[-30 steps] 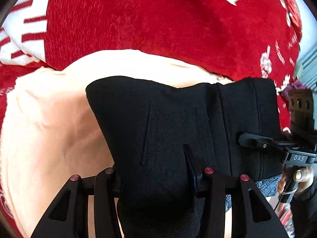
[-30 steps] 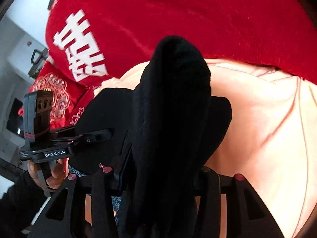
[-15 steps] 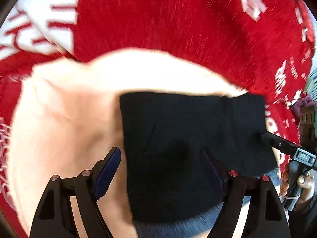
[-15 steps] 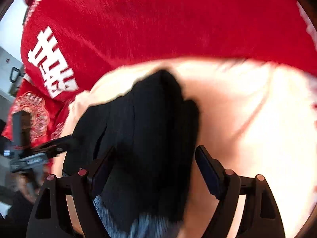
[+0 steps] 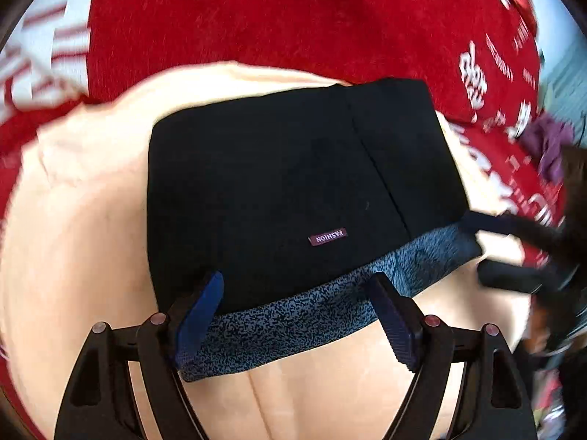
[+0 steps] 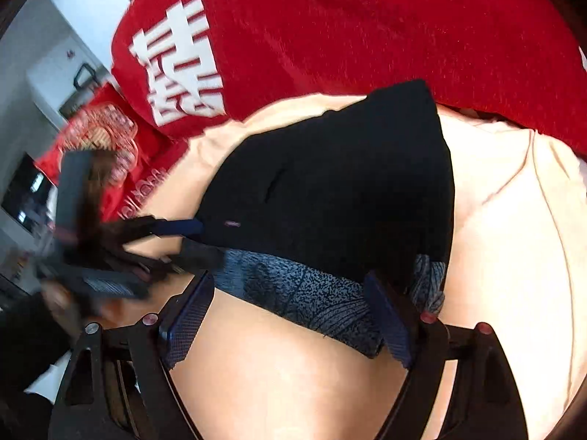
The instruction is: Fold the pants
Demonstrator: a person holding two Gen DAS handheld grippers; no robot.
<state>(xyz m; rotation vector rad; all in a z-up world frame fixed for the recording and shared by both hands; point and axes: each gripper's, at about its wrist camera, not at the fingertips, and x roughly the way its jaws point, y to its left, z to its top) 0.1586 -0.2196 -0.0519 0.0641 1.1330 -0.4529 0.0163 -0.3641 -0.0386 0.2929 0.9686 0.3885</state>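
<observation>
**Folded black pants, both grippers released**

The folded black fabric pants (image 5: 286, 183) with a speckled blue-grey waistband (image 5: 293, 319) lie on a peach cloth (image 5: 73, 238) over a red blanket (image 5: 275, 18) with white characters, blurred and cut off at the edges. A small purple label (image 5: 327, 237) reads "FASHION", upside down. The left gripper (image 5: 293, 315) and right gripper (image 6: 290, 315) stand wide apart over the waistband, gripping nothing.

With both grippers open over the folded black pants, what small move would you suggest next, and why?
Probably lift both grippers clear. The black pants already lie folded flat on the peach cloth, and the left gripper and right gripper stand open, holding nothing.
</observation>
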